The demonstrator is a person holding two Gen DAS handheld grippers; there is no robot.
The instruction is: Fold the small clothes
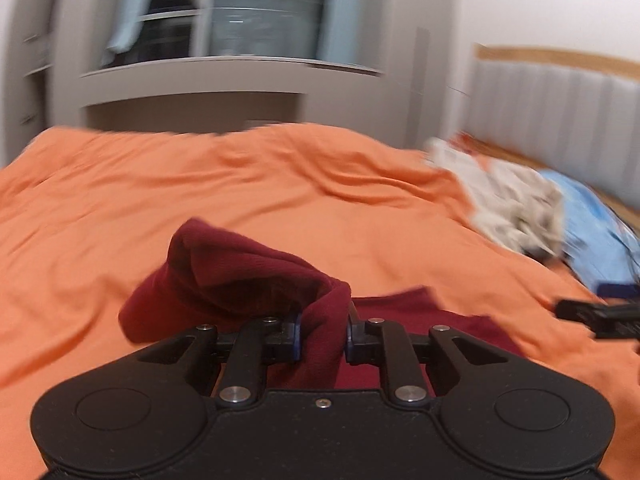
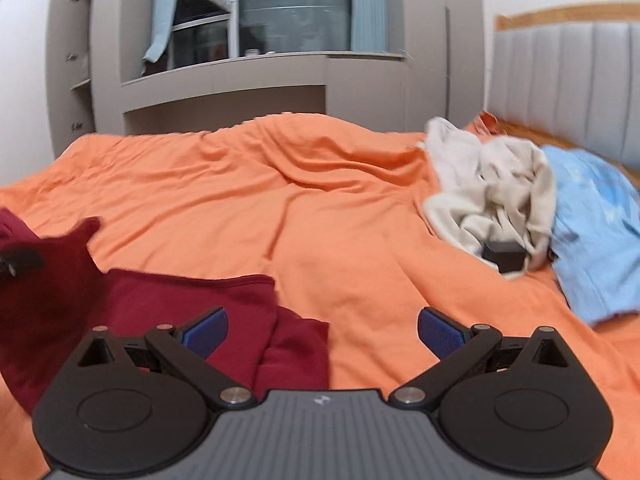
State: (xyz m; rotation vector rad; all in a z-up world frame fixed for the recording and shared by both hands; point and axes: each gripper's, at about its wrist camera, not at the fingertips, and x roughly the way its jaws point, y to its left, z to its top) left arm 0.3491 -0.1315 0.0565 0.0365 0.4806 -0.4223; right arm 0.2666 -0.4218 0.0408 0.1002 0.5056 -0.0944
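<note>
Left gripper [image 1: 323,330] clenched on a bunched fold of the maroon garment [image 1: 240,280], lifted off the orange bedcover [image 1: 280,184]; right gripper [image 2: 323,334] released, jaws wide, nothing between

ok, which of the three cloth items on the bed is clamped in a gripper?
The dark red knit garment, pinched by the left gripper. The crumpled cream cloth and light blue fabric lie untouched by the headboard.

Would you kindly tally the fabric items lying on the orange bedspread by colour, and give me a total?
Dark red knit garment, pinched by the left gripper: 1
Crumpled cream-white garment: 1
Light blue fabric item: 1
Total: 3
The orange bedspread itself is not counted.
</note>
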